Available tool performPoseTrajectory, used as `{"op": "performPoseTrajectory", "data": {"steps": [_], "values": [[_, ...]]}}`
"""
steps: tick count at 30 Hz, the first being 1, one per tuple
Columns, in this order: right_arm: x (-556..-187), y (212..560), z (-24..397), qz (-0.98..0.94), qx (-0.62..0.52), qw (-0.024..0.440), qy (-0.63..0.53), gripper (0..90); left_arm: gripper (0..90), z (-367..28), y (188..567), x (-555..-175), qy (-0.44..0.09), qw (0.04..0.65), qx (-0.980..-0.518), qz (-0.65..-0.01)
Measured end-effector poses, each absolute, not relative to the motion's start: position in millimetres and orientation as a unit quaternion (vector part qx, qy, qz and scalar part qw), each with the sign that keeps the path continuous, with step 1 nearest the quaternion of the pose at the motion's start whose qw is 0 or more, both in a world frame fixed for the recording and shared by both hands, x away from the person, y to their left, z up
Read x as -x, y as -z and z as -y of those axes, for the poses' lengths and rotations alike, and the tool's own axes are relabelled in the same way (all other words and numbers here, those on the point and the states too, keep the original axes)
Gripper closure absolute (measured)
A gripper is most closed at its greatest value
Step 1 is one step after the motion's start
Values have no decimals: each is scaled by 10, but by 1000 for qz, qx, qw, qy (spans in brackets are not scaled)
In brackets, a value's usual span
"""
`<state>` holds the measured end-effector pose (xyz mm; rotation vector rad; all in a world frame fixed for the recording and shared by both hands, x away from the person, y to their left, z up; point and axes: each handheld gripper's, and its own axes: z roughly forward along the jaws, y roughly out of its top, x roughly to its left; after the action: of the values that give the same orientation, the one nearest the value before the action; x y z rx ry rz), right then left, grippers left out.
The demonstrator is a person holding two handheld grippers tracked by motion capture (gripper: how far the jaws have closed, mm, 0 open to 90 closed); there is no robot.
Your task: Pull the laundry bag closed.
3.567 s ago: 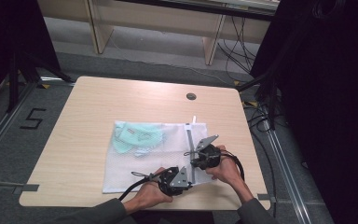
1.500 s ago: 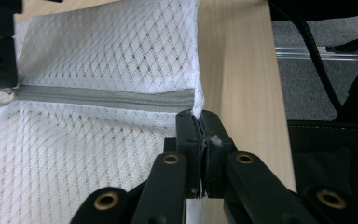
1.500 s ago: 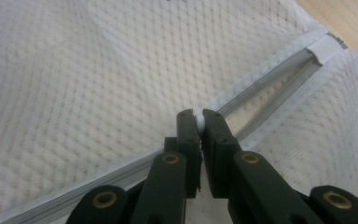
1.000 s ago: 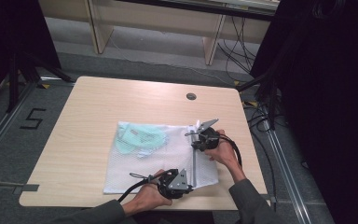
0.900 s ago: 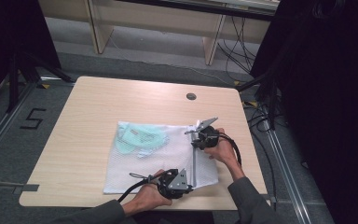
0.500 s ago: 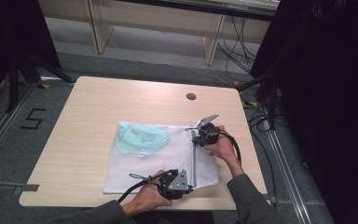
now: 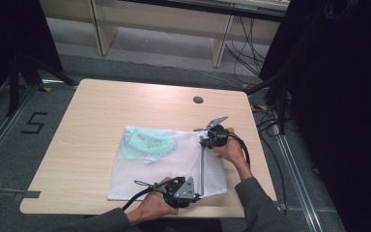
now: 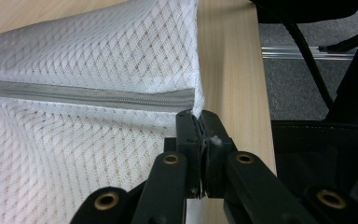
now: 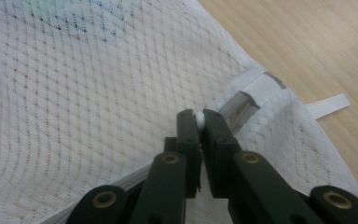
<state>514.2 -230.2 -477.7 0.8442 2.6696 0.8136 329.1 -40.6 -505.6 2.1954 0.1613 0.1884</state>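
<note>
High view: a pale wooden table (image 7: 101, 125) with a round cable port (image 7: 198, 99) stands on grey floor, a taped "5" (image 7: 33, 123) to its left and cables (image 7: 265, 130) trailing at right. A white mesh bag (image 7: 174, 166) lies flat on the near half, a pale green item (image 7: 147, 143) inside its far left corner. The left gripper (image 7: 195, 195) sits at the bag's near edge, the right gripper (image 7: 204, 142) at the far end of the zip (image 7: 202, 166). Jaw detail is too small to read here.

Left gripper view: the jaws are clamped together on the bag's corner (image 8: 196, 109), just where the grey zip (image 8: 88, 95) ends. The table edge (image 8: 235, 70) and dark floor (image 8: 298, 79) run alongside; the bag's far side is cut off.

Right gripper view: the jaws are pinched on a small white zip pull (image 9: 199, 119). A white fabric tab (image 9: 328, 105) lies on bare wood past the bag's corner. The green shows faintly through the mesh (image 9: 51, 11) at top, blurred.
</note>
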Motion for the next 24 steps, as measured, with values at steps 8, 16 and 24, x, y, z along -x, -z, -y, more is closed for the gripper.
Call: {"op": "performPoseTrajectory", "data": {"steps": [8, 16, 24], "values": [[-5224, 4741, 2242, -911, -284, 118, -276, 866, 876, 403, 5066, -3287, -72, 447, -889, -69], [-5289, 4759, 2278, -908, -291, 120, -277, 866, 877, 410, 5068, -3279, -70, 446, -890, -62], [-5327, 4712, 2353, -903, -300, 122, -283, 866, 875, 420, 5087, -3287, -66, 446, -890, -73]]}}
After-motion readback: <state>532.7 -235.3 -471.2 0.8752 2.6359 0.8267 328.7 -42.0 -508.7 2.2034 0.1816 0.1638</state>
